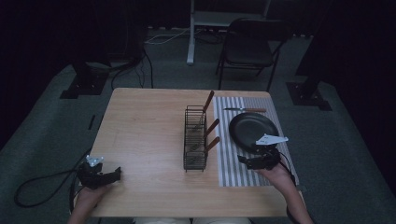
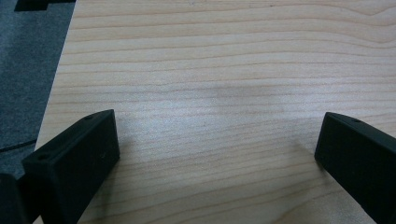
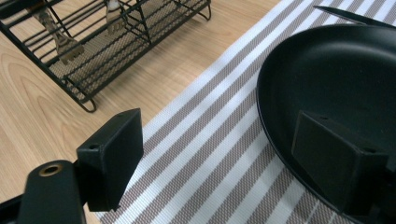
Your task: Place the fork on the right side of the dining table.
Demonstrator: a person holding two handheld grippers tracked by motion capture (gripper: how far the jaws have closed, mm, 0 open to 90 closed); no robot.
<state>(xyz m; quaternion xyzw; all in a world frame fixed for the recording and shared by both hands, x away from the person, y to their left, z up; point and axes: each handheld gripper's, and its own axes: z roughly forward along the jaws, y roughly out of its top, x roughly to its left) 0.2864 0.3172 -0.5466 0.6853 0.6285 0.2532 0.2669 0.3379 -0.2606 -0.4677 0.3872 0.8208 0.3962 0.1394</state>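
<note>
here the right gripper, jaws apart and empty, sits just left of the black plate; the left gripper gapes far off.

Item count on the surface:

- Grippers: two, the left gripper and the right gripper.
- Wire rack: one.
- Wooden-handled utensils standing in the rack: three.
- Black plate: one.
- Knife: one.
- Striped placemat: one.
- Folding chair behind the surface: one.
</note>
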